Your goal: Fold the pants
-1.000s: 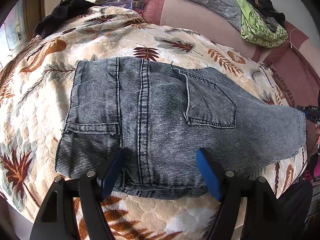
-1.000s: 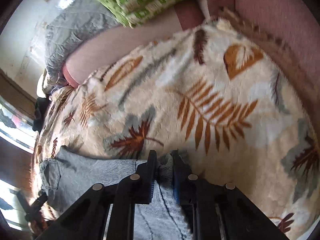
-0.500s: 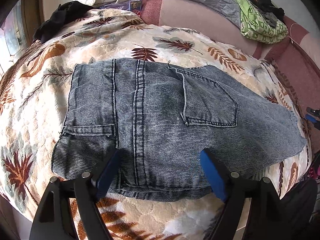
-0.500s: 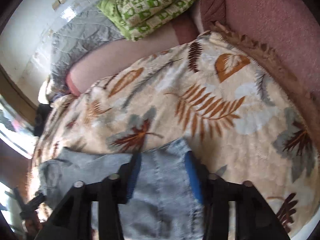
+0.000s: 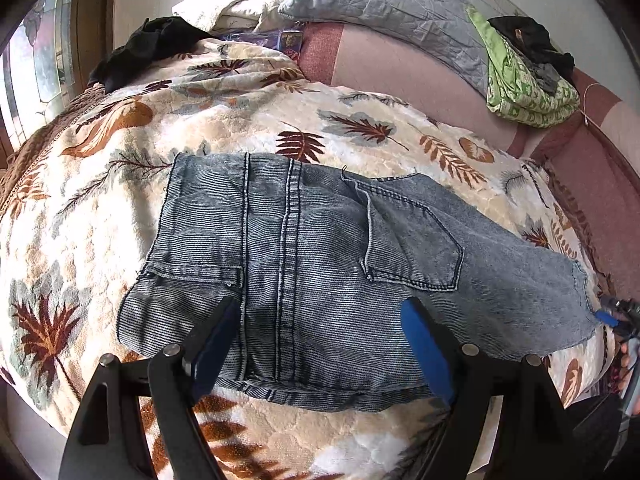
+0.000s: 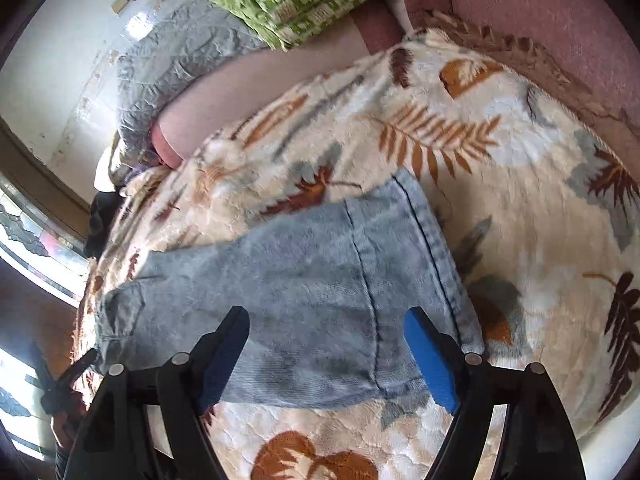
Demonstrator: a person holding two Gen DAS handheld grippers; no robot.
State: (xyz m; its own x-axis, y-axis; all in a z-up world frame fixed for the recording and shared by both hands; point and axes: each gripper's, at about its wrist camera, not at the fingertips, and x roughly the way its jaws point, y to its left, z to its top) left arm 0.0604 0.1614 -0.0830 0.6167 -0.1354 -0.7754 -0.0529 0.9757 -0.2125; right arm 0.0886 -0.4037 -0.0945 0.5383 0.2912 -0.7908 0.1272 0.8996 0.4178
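Note:
Grey-blue denim pants lie folded flat on a leaf-print blanket, back pocket up. My left gripper is open and empty, its blue pads over the near waist edge. In the right wrist view the leg end of the pants lies flat. My right gripper is open and empty just above that end. The right gripper's tip also shows in the left wrist view at the far right edge of the pants.
A grey quilted pillow and a green patterned cloth rest on the pink sofa back. Black clothing lies at the far left corner. A window is at left.
My right gripper has opened and let go of the leg end, then drawn back. The leg end now lies flat. My left gripper stayed open and shifted slightly back.

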